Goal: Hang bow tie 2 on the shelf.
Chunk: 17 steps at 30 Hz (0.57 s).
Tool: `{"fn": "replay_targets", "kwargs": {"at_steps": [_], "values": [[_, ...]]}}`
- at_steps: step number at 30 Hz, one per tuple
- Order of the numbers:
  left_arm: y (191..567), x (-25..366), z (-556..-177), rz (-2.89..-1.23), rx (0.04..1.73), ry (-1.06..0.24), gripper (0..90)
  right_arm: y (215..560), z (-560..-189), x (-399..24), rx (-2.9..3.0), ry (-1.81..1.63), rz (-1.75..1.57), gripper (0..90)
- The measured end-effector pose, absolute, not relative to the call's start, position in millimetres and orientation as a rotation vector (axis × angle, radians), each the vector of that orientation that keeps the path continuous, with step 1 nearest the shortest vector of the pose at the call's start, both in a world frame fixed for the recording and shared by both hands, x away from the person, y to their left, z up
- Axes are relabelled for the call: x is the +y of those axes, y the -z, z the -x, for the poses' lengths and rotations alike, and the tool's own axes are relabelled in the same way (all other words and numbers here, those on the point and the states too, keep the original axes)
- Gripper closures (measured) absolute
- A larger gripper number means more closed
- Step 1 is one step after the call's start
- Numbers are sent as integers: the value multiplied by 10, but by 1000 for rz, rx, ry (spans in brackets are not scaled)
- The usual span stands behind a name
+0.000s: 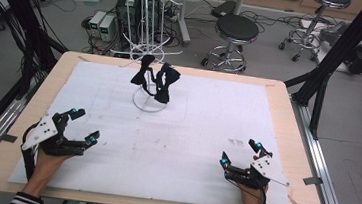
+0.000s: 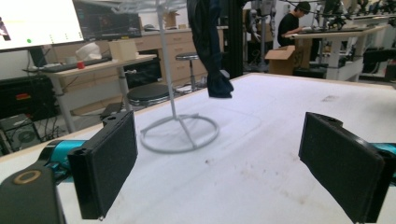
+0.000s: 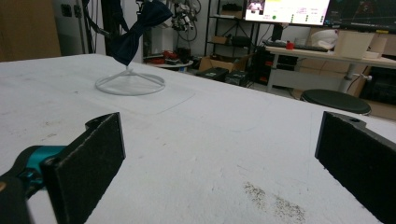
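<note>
A: In the high view, what sits closest to the camera?

B: The person's hands at the bottom edge. The left gripper [image 1: 85,125] lies at about 8 o'clock on the white mat [image 1: 206,134], its jaws spread wide with nothing between them. The right gripper [image 1: 241,151] lies at about 4 o'clock, jaws likewise parted and bare.

A: And the work itself?

B: A white wire rack [image 1: 147,43] stands at 12 o'clock on the mat, well apart from both grippers. Dark bow ties [image 1: 163,82] hang from its arms above the ring base [image 1: 149,100].

A: Now the left gripper view.

B: Nearest are the two black jaws, one at 8 o'clock and one at 4 o'clock, released, with bare mat [image 2: 243,177] between them. Beyond, toward 12 o'clock, the ring base [image 2: 180,133] rests on the mat, the rack's pole rises from it, and a dark bow tie [image 2: 210,46] hangs beside the pole, clear of the mat.

A: And the right gripper view?

B: Again the jaws come first, wide apart at 8 and 4 o'clock, gripping nothing. A dark smudge [image 3: 275,203] marks the mat near 5 o'clock. At 11 o'clock stands the ring base [image 3: 130,84], with a bow tie [image 3: 135,35] hanging just above it.
</note>
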<state>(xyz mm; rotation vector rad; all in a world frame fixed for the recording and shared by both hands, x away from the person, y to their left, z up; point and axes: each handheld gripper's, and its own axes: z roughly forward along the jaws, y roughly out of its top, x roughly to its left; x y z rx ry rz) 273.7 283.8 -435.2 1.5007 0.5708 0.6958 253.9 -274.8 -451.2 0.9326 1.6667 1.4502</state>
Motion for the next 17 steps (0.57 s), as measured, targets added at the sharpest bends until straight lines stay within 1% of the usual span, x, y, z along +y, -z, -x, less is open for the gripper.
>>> {"fn": "replay_targets", "kwargs": {"at_steps": [6,11,17], "values": [[4528,2876,-2698,-1481,598,-702,120,4512,-2541,-2748,1666,-1448,-926,8],[4538,2882,-2671,-1456,581,-721,120,4511,-2542,-2748,1663,-1449,-925,8],[4547,2907,-2677,-1428,620,-720,122,4513,-2539,-2749,1661,-1451,-932,8]]}}
